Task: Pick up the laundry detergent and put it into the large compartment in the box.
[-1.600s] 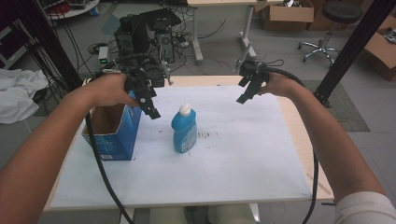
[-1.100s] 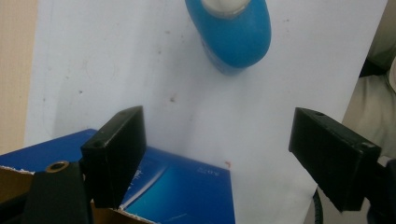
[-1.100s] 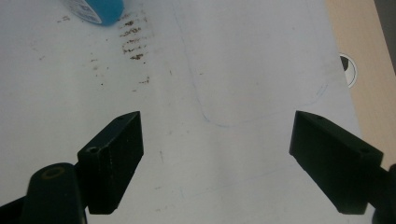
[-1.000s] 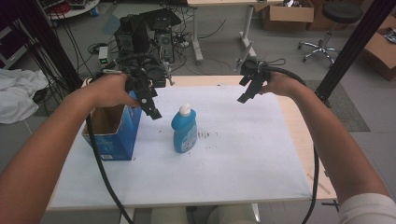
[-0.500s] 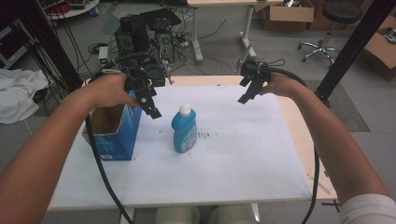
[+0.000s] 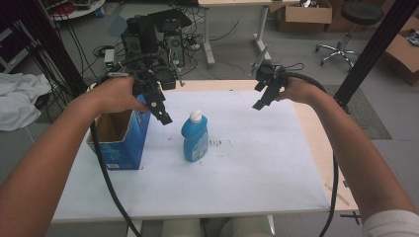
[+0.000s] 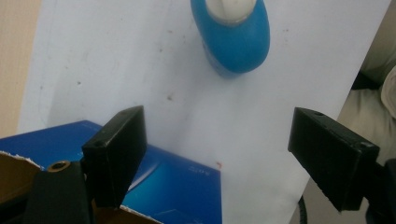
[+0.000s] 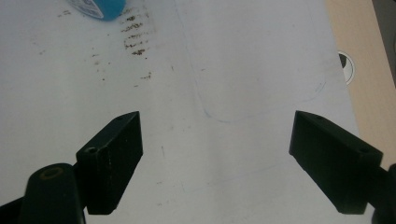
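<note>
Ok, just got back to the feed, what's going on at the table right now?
A person holds a gripper in each hand above the white table. Both have their jaws wide open and nothing in them. The left gripper hovers between the open blue box and the blue bottle, which stands upright and untouched. The right gripper hangs over bare table, well off to the bottle's right.

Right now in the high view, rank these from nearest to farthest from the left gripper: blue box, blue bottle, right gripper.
1. Blue box: directly beneath the left gripper, at the table's left.
2. Blue bottle: just right of it, standing upright mid-table.
3. Right gripper: far across, over the table's right back part.
</note>
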Available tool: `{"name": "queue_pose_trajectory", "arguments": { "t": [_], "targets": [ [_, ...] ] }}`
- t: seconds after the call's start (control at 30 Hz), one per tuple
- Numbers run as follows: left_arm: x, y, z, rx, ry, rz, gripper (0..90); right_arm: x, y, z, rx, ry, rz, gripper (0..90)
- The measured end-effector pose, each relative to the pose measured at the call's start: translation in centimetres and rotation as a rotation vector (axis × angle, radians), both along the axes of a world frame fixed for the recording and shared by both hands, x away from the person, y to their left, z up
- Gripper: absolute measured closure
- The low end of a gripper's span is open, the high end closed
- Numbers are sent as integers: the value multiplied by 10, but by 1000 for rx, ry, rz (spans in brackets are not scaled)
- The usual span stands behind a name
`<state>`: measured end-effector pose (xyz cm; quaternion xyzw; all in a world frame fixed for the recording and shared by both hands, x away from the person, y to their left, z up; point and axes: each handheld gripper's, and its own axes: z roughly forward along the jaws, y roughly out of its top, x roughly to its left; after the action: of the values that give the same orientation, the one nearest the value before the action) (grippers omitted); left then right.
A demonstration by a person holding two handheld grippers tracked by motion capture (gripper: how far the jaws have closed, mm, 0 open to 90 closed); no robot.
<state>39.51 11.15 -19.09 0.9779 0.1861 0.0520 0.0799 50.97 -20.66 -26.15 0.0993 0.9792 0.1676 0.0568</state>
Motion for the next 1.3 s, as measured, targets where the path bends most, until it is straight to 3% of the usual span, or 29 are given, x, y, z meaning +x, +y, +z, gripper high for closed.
{"name": "queue_pose_trajectory", "arguments": {
  "t": [0.1, 0.37, 0.5, 0.63, 1.0, 1.3],
  "targets": [
    [1, 0, 3, -32, 9, 59, 201, 0, -2, -3, -6, 2, -2, 172],
    [-1, -6, 3, -37, 33, 157, 208, 0, -3, -7, -12, 2, -4, 173],
    [0, -10, 4, -56, 64, 244, 204, -1, -2, -7, -14, -2, -3, 173],
    [2, -13, 7, -80, 64, 326, 211, -1, -3, -7, -12, -3, -4, 172],
    [2, -24, 6, -97, 55, 443, 205, -1, -5, -9, -7, -2, -8, 172],
    [4, -35, 1, -94, 44, 481, 203, -1, -4, -9, -6, -3, -5, 172]
  ]
}}
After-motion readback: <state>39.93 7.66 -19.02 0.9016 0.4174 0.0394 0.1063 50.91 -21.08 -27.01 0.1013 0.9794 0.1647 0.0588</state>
